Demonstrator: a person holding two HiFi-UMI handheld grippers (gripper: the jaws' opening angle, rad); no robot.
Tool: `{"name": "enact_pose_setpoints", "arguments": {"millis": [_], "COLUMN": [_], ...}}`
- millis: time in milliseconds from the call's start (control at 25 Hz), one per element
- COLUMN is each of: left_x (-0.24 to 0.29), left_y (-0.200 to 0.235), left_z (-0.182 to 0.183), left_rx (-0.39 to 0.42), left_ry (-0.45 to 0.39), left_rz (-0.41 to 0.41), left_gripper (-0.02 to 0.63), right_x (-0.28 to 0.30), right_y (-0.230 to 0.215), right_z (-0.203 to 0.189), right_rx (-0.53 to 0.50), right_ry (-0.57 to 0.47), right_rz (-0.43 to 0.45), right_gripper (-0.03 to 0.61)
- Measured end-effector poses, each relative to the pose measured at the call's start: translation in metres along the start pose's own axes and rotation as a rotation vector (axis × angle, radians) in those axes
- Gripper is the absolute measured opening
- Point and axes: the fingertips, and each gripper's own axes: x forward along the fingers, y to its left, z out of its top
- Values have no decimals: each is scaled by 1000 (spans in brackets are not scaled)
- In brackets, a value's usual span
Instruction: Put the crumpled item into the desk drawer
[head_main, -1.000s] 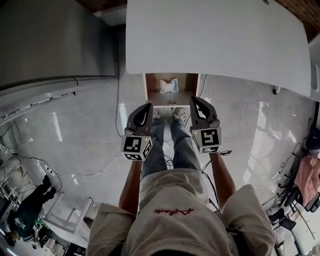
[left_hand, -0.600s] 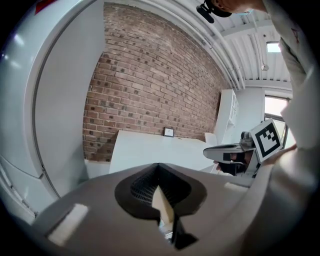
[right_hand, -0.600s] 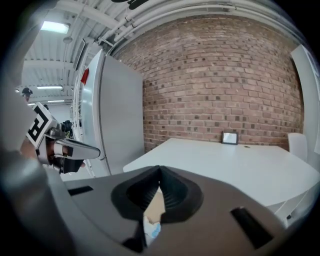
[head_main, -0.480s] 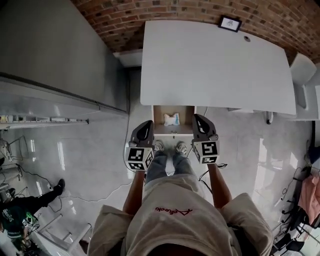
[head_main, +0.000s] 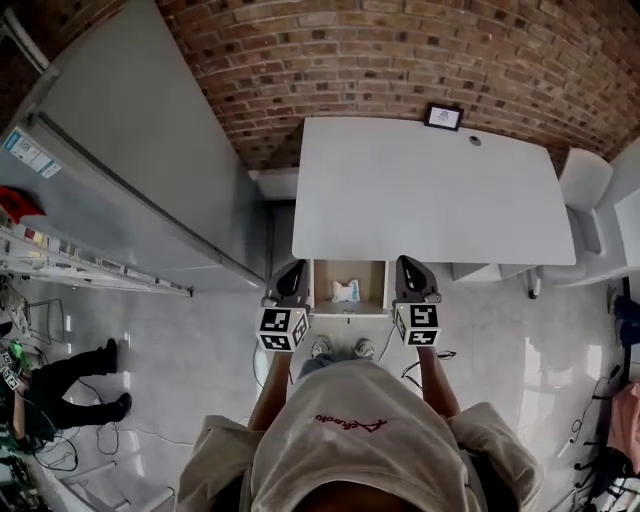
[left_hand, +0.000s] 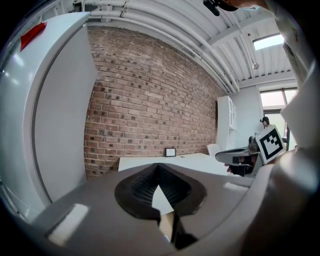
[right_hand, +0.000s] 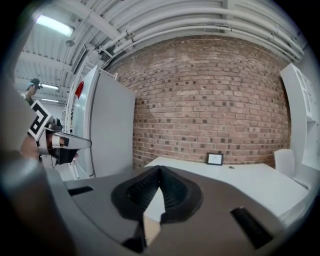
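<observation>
Left gripper (left_hand: 159, 166): jaws pressed together tip to tip, nothing between them. Right gripper (right_hand: 160, 168): jaws likewise closed and empty. The person holds both out in front, roughly level. Seen from the head view, one gripper sits at each front corner of the open drawer (head_main: 325, 283) (left gripper at the left corner, right at the right).

The crumpled item (head_main: 346, 291), white with a blue patch, lies inside the drawer near the middle of its wooden floor. The drawer projects from under the front edge of the white desk (head_main: 430, 190). A small picture frame (head_main: 443, 117) stands at the desk's far edge, by the brick wall (head_main: 400, 60). A tall grey cabinet (head_main: 140, 170) stands left of the desk.
</observation>
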Motion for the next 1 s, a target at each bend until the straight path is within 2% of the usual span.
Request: {"name": "enact_pose_setpoints", "arguments": {"millis": [160, 320, 720, 1000], "left_x": [-3, -9, -21, -21], "left_y": [0, 4, 16, 20], "left_z": [27, 42, 63, 62], "left_rx": [22, -9, 6, 11], "left_ry": [-38, -70, -102, -98], "left_rz": [15, 18, 53, 61], "left_gripper": [9, 9, 9, 9], "right_x": [-7, -13, -17, -16], "right_y": [-10, -12, -13, -10], "right_z": [16, 24, 43, 42], "right_rx": [-9, -14, -3, -2], "right_ry": [-18, -24, -58, -50], "right_rz": [-12, -29, -39, -36], "right_gripper": [12, 12, 12, 12]}}
